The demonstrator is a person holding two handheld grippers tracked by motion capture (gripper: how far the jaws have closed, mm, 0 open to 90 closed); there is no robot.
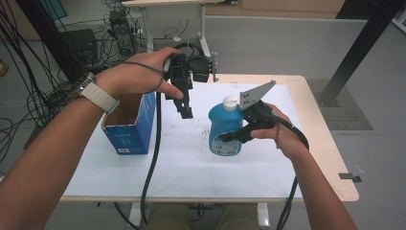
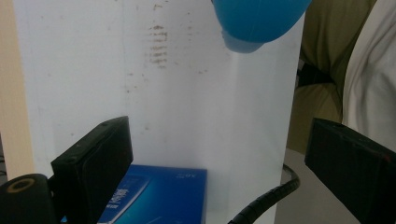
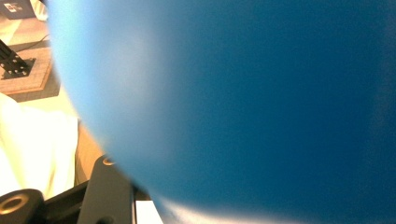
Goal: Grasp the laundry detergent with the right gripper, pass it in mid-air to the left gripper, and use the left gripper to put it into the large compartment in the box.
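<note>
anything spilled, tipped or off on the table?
One oddity: small dark specks are scattered on the white table cover between the blue box and the blue bottle; I cannot tell what they are. The bottle is upright in the right claw, and the open-topped box stands upright.

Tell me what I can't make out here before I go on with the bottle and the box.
- Blue bottle: label too small in the high view; blurred and too close in the right gripper view.
- Right gripper: far jaw hidden behind the bottle, high view.
- Blue box: inside hidden by its own walls and the left forearm; cut off by the bottom edge, left gripper view.
</note>
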